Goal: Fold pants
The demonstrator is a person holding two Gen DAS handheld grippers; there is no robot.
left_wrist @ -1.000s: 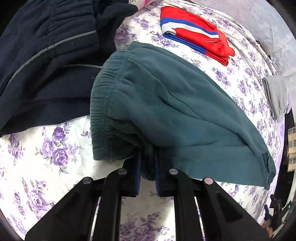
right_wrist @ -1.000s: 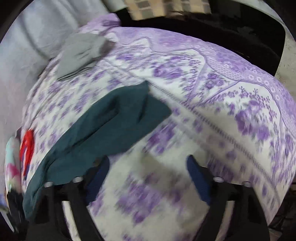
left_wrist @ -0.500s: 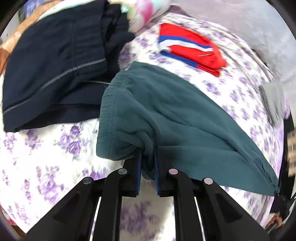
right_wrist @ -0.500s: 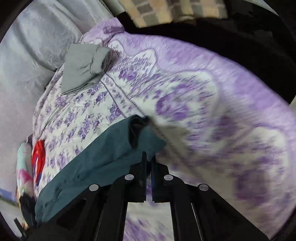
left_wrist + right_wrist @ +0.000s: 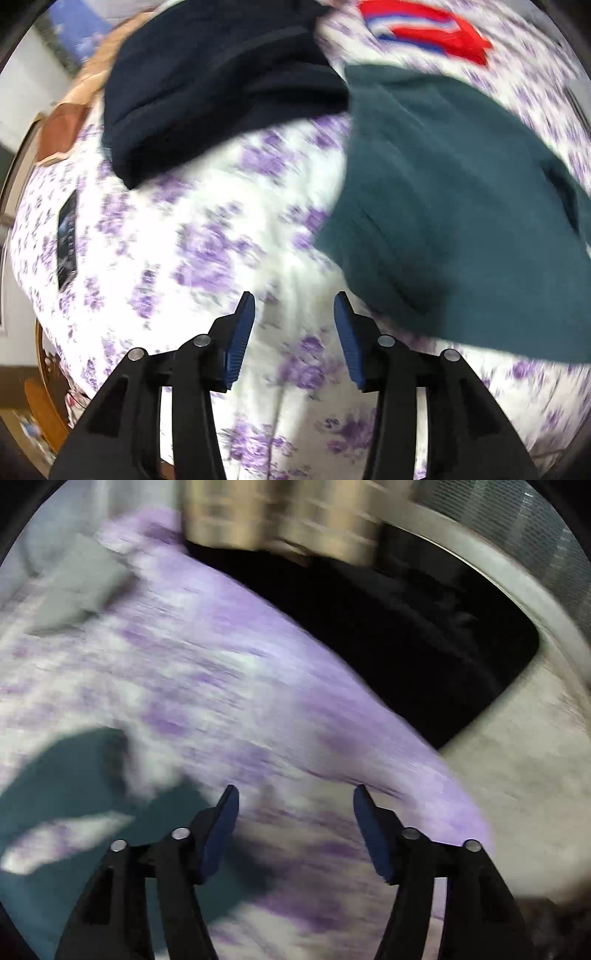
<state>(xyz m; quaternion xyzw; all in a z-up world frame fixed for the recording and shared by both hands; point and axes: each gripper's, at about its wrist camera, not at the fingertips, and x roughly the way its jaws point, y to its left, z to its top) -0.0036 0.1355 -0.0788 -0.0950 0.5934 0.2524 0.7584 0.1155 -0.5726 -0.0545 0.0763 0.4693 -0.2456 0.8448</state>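
The dark teal pants (image 5: 454, 206) lie on the purple-flowered bedsheet (image 5: 207, 236), at the right of the left wrist view. My left gripper (image 5: 293, 314) is open and empty, just left of the pants' near edge. In the blurred right wrist view, a part of the teal pants (image 5: 74, 775) lies at the lower left. My right gripper (image 5: 295, 805) is open and empty, to the right of that part, over the bare sheet (image 5: 229, 686).
A dark navy garment (image 5: 221, 74) lies at the back left, next to the teal pants. A folded red, white and blue garment (image 5: 424, 26) lies behind. A grey garment (image 5: 77, 587) lies far left. A dark phone-like object (image 5: 66, 240) lies at the left. The bed edge drops off (image 5: 406, 646) to the right.
Both grippers were shut on the teal pants half a second ago and have opened and let go. The left gripper has swung left, away from the pants. Both views are blurred by motion.
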